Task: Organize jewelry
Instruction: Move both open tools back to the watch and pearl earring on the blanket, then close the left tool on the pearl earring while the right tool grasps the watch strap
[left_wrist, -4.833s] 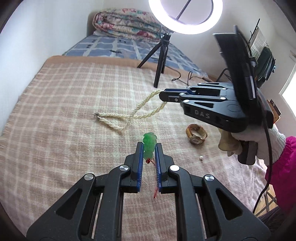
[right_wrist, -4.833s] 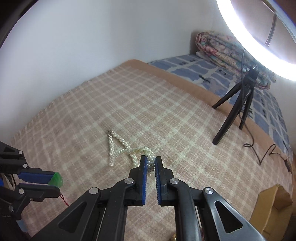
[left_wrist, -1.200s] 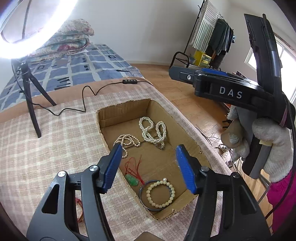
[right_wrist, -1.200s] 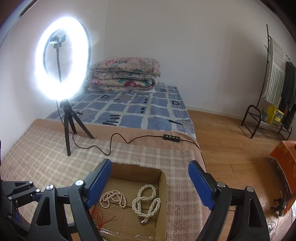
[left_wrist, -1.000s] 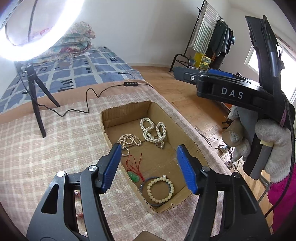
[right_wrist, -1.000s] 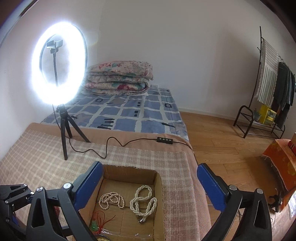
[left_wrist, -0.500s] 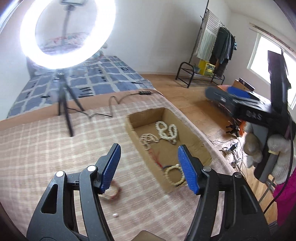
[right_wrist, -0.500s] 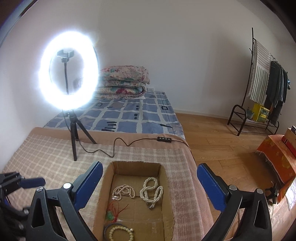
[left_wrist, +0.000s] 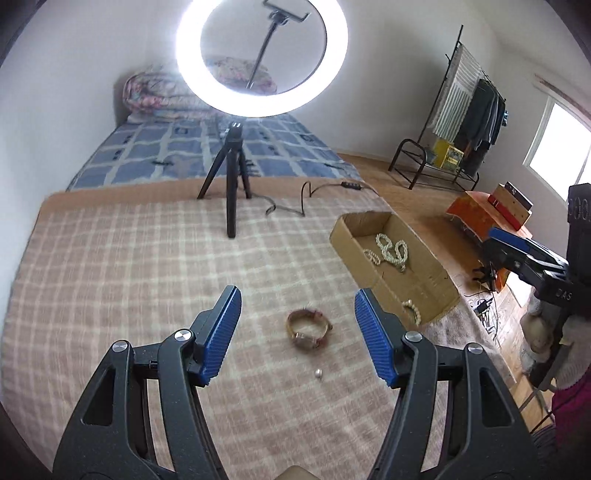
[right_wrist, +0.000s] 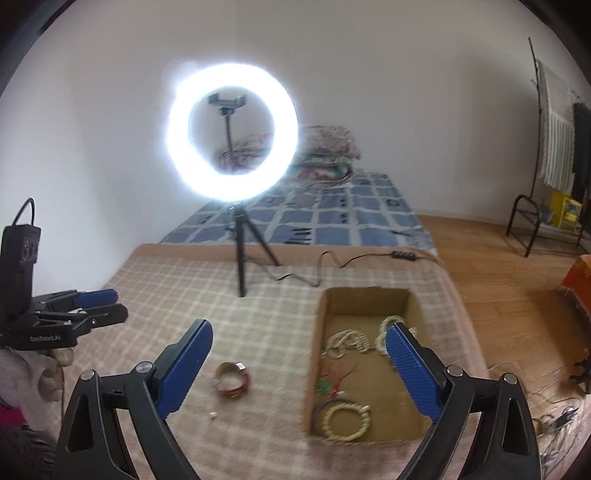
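The left tool (left_wrist: 297, 332) is hanging over the checked blanket (left_wrist: 129, 266) with its blue pads set wide apart and nothing between them. The right tool (right_wrist: 297, 373) is also standing wide and empty; its jaws have just been closing a little, with no object between the pads.

The cardboard box (right_wrist: 317, 343) is sitting on the blanket, to the right of the ring light's tripod (right_wrist: 242, 251). Inside the box, pearl necklaces (right_wrist: 347, 341) are lying toward the far end, a green pendant on red cord (right_wrist: 325, 386) is lying near the left wall, and a cream bead bracelet (right_wrist: 345, 421) is resting at the near end.

A wristwatch (left_wrist: 308, 328) is lying on the blanket just left of the box, outside it, and in the left wrist view it is showing between the left tool's pads but well below them. A small pale bead (left_wrist: 318, 373) is lying just nearer than the watch, apart from it.

The ring light (left_wrist: 262, 55) is glowing behind the box.
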